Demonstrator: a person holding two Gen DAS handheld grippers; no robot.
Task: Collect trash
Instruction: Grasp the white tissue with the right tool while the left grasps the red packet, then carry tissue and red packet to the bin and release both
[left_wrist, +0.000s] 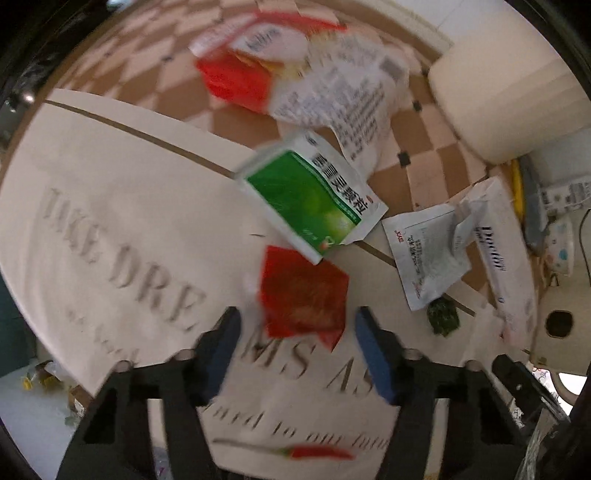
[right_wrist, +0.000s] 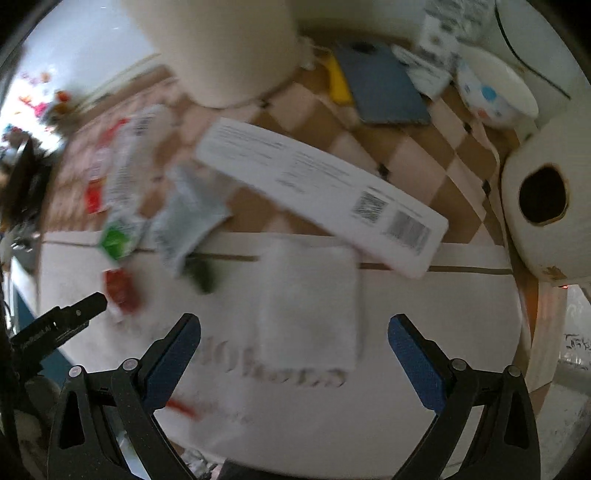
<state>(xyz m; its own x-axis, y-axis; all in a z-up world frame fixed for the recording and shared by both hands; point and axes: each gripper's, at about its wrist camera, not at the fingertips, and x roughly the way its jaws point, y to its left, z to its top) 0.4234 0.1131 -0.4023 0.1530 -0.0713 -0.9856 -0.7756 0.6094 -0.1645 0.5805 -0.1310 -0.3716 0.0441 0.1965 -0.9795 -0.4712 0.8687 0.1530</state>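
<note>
Cream cloth (left_wrist: 110, 177): green box (left_wrist: 314, 199) lies diagonally, upper-left to lower-right.

We see a table (left_wrist: 436, 122) under a brown-and-cream checked cloth, with a white printed mat (left_wrist: 110, 206) laid over it. On the mat lie a red packet (left_wrist: 303, 291), a red chilli (left_wrist: 314, 452) and a folded white tissue (right_wrist: 310, 306). A green-and-white sachet (left_wrist: 314, 199) and a long white box (right_wrist: 321, 192) overlap the mat's edge.
</note>
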